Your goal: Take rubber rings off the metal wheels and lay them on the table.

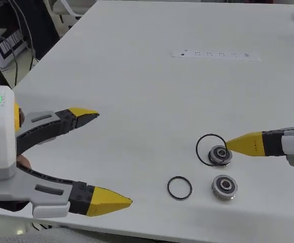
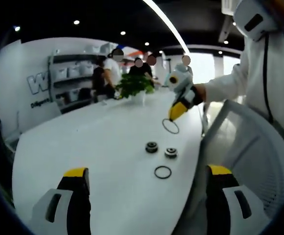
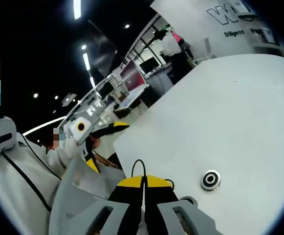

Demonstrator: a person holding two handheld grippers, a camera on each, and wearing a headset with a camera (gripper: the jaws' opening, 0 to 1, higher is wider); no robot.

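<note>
Pinched a rubber ring (image 1: 210, 135) in the pressed-together right gripper (image 1: 232, 145), above the metal wheels (image 1: 224, 185), probably for laying beside the other ring (image 1: 168, 187), left gripper (image 1: 114, 159) spread idle.

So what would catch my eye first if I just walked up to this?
First, the left gripper, yellow-tipped jaws spread wide over the near left of the white table. Then the right gripper, shut on a thin black rubber ring beside two small metal wheels; a second ring lies flat near them.
</note>
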